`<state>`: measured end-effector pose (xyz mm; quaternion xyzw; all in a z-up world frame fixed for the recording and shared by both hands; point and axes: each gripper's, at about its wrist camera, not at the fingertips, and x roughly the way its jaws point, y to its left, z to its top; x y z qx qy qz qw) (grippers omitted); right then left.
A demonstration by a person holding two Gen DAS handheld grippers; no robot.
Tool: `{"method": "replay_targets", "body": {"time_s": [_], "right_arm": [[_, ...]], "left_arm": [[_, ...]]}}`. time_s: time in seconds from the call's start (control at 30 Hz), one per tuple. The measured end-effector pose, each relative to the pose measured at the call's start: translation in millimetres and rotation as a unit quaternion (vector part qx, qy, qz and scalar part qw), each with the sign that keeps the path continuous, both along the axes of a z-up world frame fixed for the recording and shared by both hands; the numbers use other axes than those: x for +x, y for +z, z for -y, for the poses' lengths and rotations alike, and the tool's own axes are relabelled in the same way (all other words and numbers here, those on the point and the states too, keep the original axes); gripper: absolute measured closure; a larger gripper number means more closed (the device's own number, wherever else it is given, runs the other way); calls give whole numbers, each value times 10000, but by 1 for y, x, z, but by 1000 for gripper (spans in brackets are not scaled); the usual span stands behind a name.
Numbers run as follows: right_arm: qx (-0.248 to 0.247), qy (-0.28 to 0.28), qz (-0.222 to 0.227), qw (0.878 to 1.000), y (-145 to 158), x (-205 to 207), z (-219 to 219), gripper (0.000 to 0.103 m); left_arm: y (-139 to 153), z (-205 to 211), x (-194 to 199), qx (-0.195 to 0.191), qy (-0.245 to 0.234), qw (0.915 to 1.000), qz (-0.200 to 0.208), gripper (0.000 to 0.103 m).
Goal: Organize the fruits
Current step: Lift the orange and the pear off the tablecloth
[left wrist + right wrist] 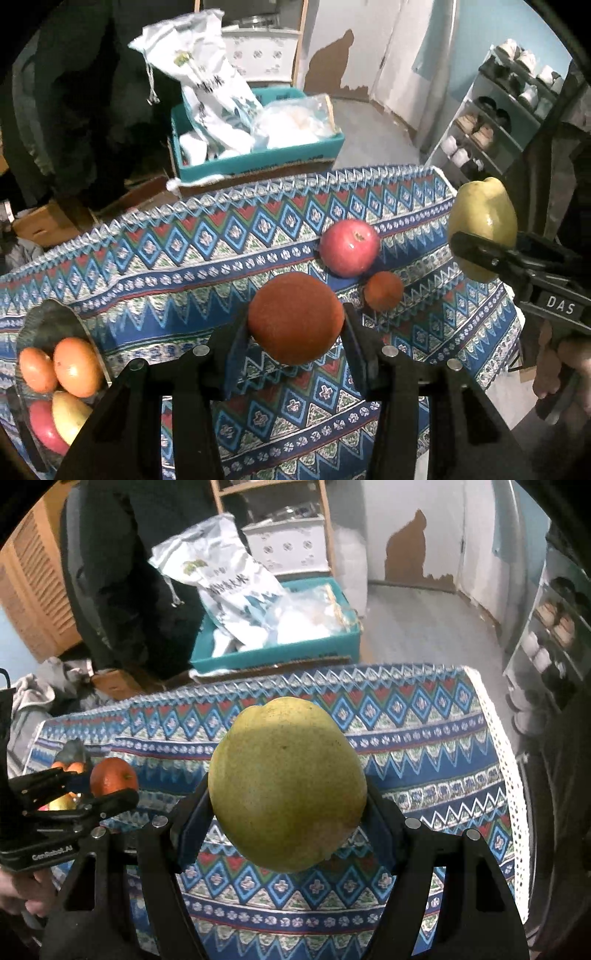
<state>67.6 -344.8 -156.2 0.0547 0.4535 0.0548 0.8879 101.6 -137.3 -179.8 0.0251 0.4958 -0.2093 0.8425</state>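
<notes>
While L tool clamps an orange, R tool grips a pear above the tablecloth.

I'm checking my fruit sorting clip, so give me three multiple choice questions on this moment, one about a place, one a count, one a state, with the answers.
1. Where is the bowl on the cloth?
A. left edge
B. far right corner
C. on the floor

2. How many fruits lie loose on the cloth?
A. none
B. two
C. five

3. What is the right gripper doing?
A. hanging open and empty
B. gripping a pear
C. gripping an apple

Answers:
1 A: the bowl, holding several fruits, sits at the left in the left wrist view.
2 B: only the apple and a small orange rest there.
3 B: its fingers clamp the pear, while the left gripper clamps the big orange.
</notes>
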Motion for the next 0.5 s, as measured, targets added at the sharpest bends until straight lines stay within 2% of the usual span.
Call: {"method": "replay_targets", "body": {"time_s": [0.5], "right_arm": [[-22, 466, 466, 9978, 44, -8, -45, 29]], "left_arm": [[53, -34, -25, -233, 158, 9985, 478, 54]]}}
